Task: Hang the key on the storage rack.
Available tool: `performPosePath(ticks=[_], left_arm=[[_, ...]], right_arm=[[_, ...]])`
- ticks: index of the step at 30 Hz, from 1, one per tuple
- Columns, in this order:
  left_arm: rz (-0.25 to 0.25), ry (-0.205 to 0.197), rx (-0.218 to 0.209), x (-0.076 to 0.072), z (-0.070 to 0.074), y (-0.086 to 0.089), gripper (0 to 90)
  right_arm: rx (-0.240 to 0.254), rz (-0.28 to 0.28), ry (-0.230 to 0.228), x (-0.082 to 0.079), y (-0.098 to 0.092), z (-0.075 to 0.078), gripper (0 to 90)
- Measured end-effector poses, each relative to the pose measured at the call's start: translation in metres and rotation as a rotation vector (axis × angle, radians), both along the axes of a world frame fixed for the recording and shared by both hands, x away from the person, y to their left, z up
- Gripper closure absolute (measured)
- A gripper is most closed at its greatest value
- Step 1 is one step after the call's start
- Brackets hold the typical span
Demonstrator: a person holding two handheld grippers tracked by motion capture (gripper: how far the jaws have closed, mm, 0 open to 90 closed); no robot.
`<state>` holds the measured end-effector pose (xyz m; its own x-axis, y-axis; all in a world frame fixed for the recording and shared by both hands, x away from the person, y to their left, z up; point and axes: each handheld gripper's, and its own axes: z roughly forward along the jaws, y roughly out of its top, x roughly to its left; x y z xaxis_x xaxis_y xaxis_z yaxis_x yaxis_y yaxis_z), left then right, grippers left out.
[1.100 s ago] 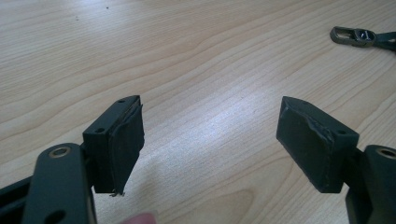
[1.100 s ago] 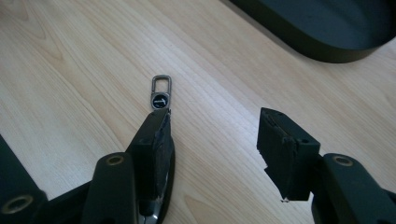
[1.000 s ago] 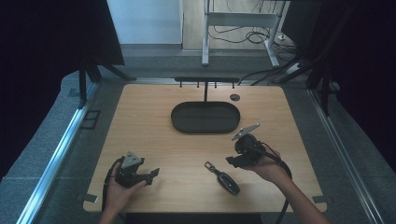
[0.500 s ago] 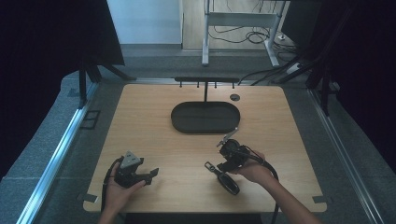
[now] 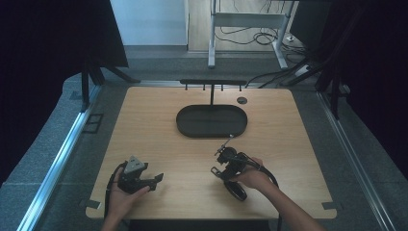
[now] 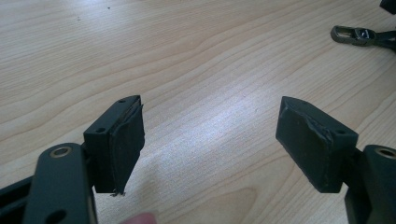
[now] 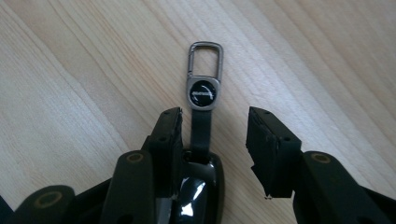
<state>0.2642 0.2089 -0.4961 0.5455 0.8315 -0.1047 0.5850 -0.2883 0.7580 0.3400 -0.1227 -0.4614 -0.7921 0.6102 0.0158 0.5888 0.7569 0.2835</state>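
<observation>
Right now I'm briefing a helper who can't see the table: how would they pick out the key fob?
Start at the wooden table and find the black oval tray near its middle. Nearer the person, right of centre, the right gripper stands over the key fob, its jaws closing either side without pressing. It is the lone loose small item: a glossy black body, short strap and grey metal clip.

The worktop point(image 5: 288, 144) is a pale wooden board with a plain grain, and its surface shows close up in both gripper views. A dark oval tray point(image 5: 211, 121) lies flat on it, towards the far edge and about midway across. Beyond the tray a thin black rail on a post point(image 5: 211, 83) stands at the far edge. A black key fob point(image 7: 198, 179) with a metal clip lies on the wood nearer than the tray, slightly to its right.
</observation>
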Motion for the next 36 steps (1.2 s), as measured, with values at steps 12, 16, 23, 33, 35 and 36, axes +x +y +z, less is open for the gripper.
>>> performPosePath(ticks=[12,16,23,33,35,36], left_arm=[[0.004,-0.002,-0.003,0.000,0.000,0.002,24.2],[0.005,-0.002,-0.002,0.000,0.000,0.002,24.2],[0.005,-0.002,-0.001,0.000,0.000,0.002,24.2],[0.006,-0.002,0.002,0.000,0.000,0.002,24.2],[0.006,-0.002,0.002,0.000,0.000,0.002,24.2],[0.006,-0.003,0.002,0.000,0.000,0.002,24.2]], right_arm=[[-0.041,0.006,0.023,-0.001,0.011,-0.011,59.9],[-0.068,0.003,0.018,-0.001,0.014,-0.015,62.5],[-0.080,-0.007,0.022,-0.002,0.017,-0.017,66.8],[-0.083,-0.031,0.029,-0.002,0.017,-0.017,75.0],[-0.080,-0.033,0.032,-0.002,0.016,-0.017,75.2],[-0.074,-0.036,0.036,-0.002,0.016,-0.017,77.5]])
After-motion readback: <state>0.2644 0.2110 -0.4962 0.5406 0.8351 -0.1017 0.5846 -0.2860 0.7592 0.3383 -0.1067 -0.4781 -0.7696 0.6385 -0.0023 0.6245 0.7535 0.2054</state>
